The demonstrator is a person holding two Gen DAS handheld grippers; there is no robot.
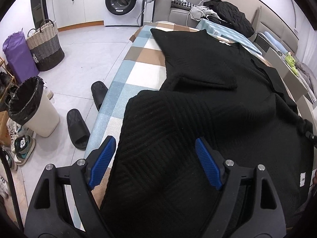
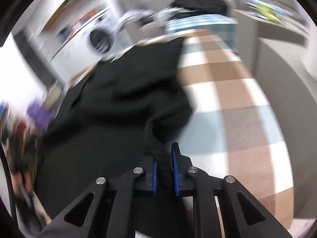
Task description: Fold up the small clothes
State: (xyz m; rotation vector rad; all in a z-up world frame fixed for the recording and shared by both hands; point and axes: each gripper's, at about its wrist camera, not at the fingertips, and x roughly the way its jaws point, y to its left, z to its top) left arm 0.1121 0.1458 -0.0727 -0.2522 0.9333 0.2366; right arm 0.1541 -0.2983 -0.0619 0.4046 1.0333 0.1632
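Observation:
A black knit garment (image 1: 208,103) lies spread on a checked blue, brown and white table cover (image 1: 138,73), with one part folded over near me. My left gripper (image 1: 155,150) is open, its blue pads (image 1: 103,158) on either side of the near folded edge, holding nothing. In the blurred right wrist view, my right gripper (image 2: 164,158) is shut on a bunched edge of the same black garment (image 2: 118,103), which drapes over the checked cover (image 2: 233,109).
On the floor to the left stand a white bin with a black liner (image 1: 33,111), a woven basket (image 1: 45,45), a purple bag (image 1: 17,57), black slippers (image 1: 77,127) and shoes. A washing machine (image 1: 122,2) and a sofa with clothes (image 1: 218,11) are behind the table.

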